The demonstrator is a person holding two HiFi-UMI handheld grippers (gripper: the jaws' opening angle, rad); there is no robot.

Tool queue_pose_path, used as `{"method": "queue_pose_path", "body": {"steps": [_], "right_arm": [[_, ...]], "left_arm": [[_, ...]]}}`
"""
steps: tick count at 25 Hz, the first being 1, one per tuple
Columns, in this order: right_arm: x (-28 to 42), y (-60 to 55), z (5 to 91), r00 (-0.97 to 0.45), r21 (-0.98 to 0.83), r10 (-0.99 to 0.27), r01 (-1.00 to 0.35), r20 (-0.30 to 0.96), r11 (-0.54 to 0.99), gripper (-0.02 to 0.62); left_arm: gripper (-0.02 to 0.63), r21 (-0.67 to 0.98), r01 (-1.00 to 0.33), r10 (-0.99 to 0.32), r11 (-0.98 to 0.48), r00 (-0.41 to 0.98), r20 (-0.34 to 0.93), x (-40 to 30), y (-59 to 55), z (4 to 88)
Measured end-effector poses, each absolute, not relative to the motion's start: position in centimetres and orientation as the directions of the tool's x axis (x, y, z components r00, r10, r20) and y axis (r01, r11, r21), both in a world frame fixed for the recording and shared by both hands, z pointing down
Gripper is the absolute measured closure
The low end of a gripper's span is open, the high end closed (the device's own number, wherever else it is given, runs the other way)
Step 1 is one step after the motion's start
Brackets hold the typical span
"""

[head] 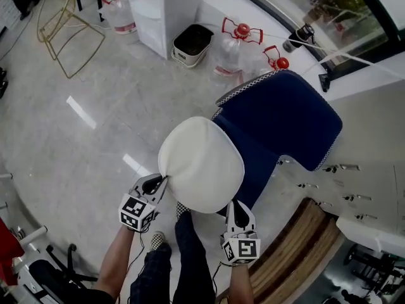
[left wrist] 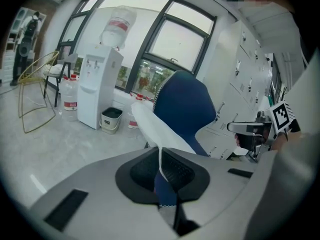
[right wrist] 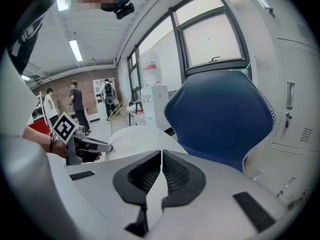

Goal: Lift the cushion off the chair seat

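1. White fabric at the left rim of the cushion [head: 201,163] was pinched in the left gripper [head: 161,182]. Its jaws were pressed together on only a thin fold. That fold could have slid out under the cushion's weight and dropped that side.
2. The cushion hung clear above the seat of the chair [head: 278,122], over its near edge. An uneven raise could have swung it against the chair back.
3. At the near right rim, the right gripper [head: 235,208] also had its jaws pressed together, apparently on a sliver of the cushion's edge. The bite looked slight, so a slip there seemed the likelier failure. It would have left the cushion dangling from the left grip alone.
4. The cushion's far rim was unsupported, so it could have sagged or flopped away from the person.
5. Counted left to right:
   - one wire chair [head: 66,33]
   - three bottles [head: 119,11], one left of the dispenser and two right of the bin
   - one dispenser [head: 166,11]
   - one bin [head: 192,44]
   - one cushion
   - two grippers
   - one blue chair
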State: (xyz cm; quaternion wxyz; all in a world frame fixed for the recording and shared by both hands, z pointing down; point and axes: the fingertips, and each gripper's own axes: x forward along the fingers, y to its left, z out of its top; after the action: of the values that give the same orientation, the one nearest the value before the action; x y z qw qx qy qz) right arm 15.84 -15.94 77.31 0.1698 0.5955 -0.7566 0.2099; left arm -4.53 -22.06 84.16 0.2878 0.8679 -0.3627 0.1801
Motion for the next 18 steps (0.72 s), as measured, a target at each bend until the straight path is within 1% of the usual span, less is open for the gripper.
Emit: {"method": "queue_pose_path", "body": {"steps": [6, 18], "right_arm": [[16.5, -15.0, 74.0, -0.209, -0.104, -0.845, -0.978, 0.492, 0.181, 0.563], [15.2, -11.6, 65.7, -0.224, -0.081, -0.871, -0.974, 0.437, 0.209, 0.564]], "left_arm": [[0.578, 0.309, -0.716, -0.54, -0.626, 0.684, 0.49, -3.9, -21.7, 79.1], [0.578, 0.218, -0.707, -0.573, -0.673, 0.684, 0.452, -4.2, -18.6, 68.8]]}}
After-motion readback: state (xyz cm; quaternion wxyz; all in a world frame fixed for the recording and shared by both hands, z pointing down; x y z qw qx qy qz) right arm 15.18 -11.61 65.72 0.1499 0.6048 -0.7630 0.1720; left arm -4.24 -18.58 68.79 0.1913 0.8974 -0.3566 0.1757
